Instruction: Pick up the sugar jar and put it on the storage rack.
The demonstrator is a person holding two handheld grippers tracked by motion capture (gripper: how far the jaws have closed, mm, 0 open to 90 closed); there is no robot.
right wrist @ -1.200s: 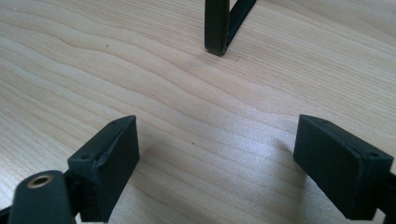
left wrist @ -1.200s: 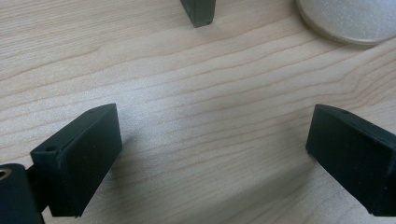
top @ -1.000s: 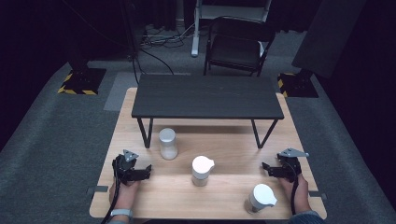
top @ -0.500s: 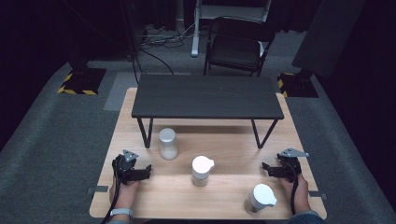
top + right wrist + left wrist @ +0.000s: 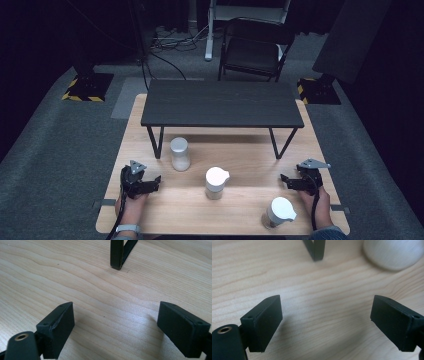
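Note:
My left gripper (image 5: 155, 183) rests on the wooden table (image 5: 240, 212) near its front left, jaws wide open with bare wood between them (image 5: 325, 320). My right gripper (image 5: 286, 180) lies at the front right, also open over bare wood (image 5: 116, 325). Three white containers stand between them: a frosted jar (image 5: 180, 153) just beyond the left gripper, a spouted white cup (image 5: 216, 182) in the middle, and a white lidded cup (image 5: 279, 212) at the front, beside the right hand. The jar's base (image 5: 393, 253) shows blurred at the top right of the left gripper view.
A low black bench (image 5: 222, 104) stands across the far half of the table on thin black legs (image 5: 155, 142); one leg (image 5: 315, 250) is ahead of the left gripper, another leg (image 5: 117, 255) ahead of the right. A black chair (image 5: 255, 50) stands on the carpet beyond.

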